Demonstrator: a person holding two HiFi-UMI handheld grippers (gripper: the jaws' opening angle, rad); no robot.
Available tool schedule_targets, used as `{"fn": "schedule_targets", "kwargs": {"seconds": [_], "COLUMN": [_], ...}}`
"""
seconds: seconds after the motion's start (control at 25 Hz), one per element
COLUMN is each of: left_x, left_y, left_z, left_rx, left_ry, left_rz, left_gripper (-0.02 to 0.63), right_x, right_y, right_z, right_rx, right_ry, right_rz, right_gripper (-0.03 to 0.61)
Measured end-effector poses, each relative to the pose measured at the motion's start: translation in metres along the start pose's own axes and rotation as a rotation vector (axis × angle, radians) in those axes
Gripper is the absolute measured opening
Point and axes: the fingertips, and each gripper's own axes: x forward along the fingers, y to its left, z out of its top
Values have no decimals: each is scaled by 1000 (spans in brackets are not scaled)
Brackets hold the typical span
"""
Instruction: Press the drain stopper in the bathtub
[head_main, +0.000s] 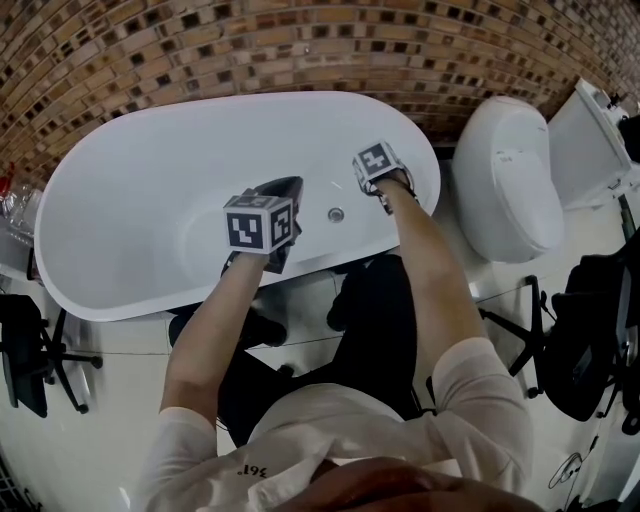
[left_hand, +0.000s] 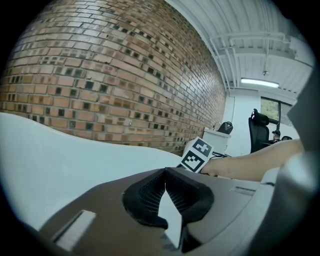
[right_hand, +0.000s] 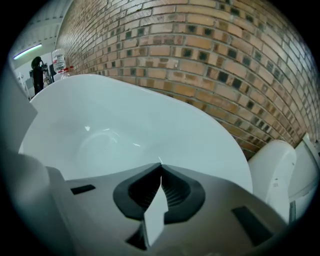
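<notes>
Left gripper (left_hand: 165, 171) nearest, jaws pressed together, empty. Right gripper (right_hand: 160, 164) likewise closed on nothing. Drain stopper (head_main: 336, 214) on bathtub (head_main: 150, 200) floor, between both grippers, neither touching it. Press apparently not begun: approach and push-down left.

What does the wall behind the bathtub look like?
The wall is brown brick dotted with dark pieces; the right gripper view shows it best.

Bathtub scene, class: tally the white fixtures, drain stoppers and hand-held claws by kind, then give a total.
Bathtub: 1
Toilet: 1
Drain stopper: 1
Claws: 2, the left claw and the right claw, both shut and empty
Total: 5
</notes>
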Motion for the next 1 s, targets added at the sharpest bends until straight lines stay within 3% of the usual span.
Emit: {"fn": "schedule_targets", "kwargs": {"seconds": [0.4, 0.84, 1.0], "left_x": [-36, -67, -77], "left_y": [-36, -57, -60], "left_z": [17, 28, 33], "left_rx": [29, 54, 56], "left_ry": [-66, -131, -148], "left_rz": [-9, -22, -19], "left_gripper": [8, 8, 8], "right_x": [-65, -122, -144], "right_y": [0, 14, 11], "right_z": [21, 28, 38], "right_rx": [32, -22, -42], "right_ry": [-127, -217, -280], "right_rz": [-4, -39, -91], "right_gripper": [14, 14, 14]}}
